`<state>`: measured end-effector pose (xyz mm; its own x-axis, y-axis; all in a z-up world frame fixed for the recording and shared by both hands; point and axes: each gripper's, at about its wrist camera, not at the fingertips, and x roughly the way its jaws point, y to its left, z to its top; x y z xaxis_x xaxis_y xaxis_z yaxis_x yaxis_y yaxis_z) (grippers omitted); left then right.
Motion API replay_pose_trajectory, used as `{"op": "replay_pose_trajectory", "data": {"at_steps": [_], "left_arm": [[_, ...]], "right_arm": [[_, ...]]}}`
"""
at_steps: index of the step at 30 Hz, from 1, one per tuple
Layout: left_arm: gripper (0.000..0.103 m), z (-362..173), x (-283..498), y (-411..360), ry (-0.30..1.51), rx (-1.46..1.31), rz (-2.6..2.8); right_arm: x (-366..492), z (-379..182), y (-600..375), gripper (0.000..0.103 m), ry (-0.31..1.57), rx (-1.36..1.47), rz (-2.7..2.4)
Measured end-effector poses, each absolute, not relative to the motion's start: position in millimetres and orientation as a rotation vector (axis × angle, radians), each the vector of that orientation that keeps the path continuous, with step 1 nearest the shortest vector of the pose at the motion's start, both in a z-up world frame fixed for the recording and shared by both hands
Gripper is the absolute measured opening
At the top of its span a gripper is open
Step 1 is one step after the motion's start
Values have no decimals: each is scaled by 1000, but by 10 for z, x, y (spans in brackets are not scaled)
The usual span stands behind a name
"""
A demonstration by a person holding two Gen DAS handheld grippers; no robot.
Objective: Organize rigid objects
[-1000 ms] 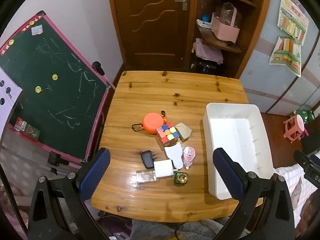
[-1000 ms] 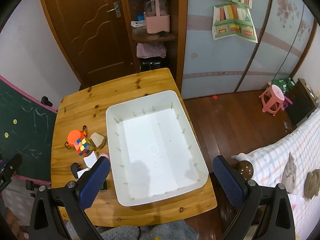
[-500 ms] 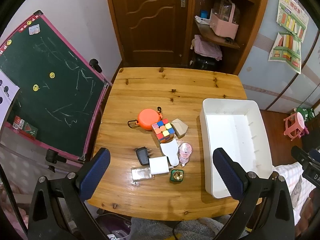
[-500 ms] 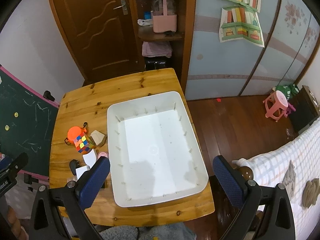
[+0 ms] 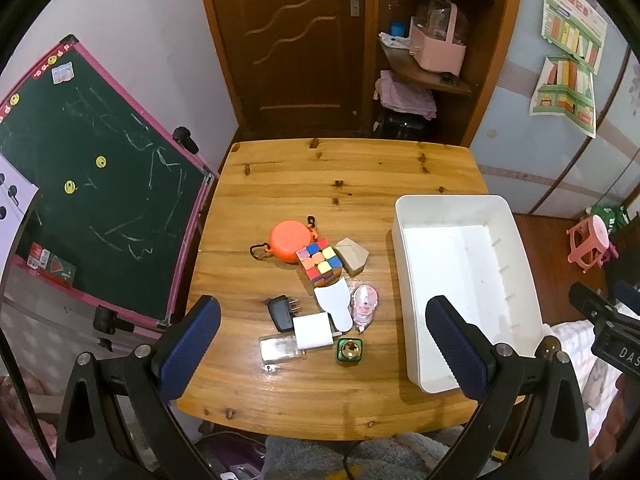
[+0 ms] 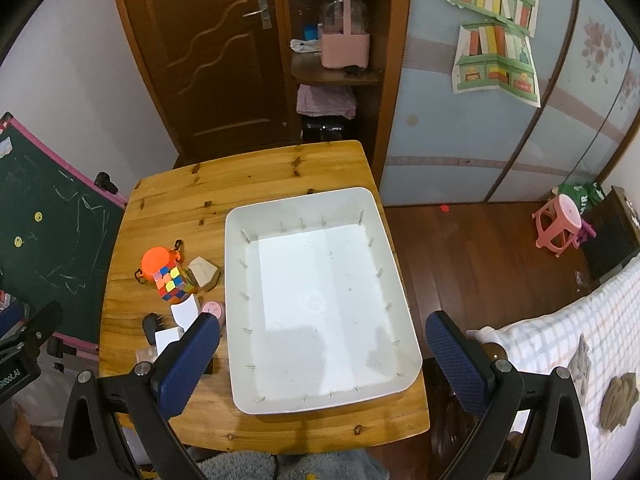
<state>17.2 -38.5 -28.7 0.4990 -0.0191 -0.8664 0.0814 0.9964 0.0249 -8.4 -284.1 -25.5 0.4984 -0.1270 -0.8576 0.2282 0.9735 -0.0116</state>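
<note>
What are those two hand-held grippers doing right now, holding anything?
Left hand-held gripper: open, holding nothing, high above the table.
Right hand-held gripper: open, holding nothing, above the white bin.

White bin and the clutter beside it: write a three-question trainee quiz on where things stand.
1. True or false: the white bin already holds an item.
2. Which object touches the puzzle cube on its far-left side? A) green bottle cap B) orange round case C) black plug
3. Fill in: both the left gripper and the right gripper are ____ and hold nothing.

Key
1. False; only its bare white floor shows.
2. B; the orange round case sits against the cube.
3. open
</note>
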Motion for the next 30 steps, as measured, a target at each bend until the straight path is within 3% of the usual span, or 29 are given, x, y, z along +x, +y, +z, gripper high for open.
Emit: {"op": "replay_pose_trajectory", "data": {"at_steps": [19,30], "left_arm": [[102,-323,198,-410,1054,69,-50],[102,-454,303,-317,1079,43,-2]], "right_arm": [[-23,-357,-2957,103,1066,143,-235],[56,-740,-3336,103,1128,174,-281]]}}
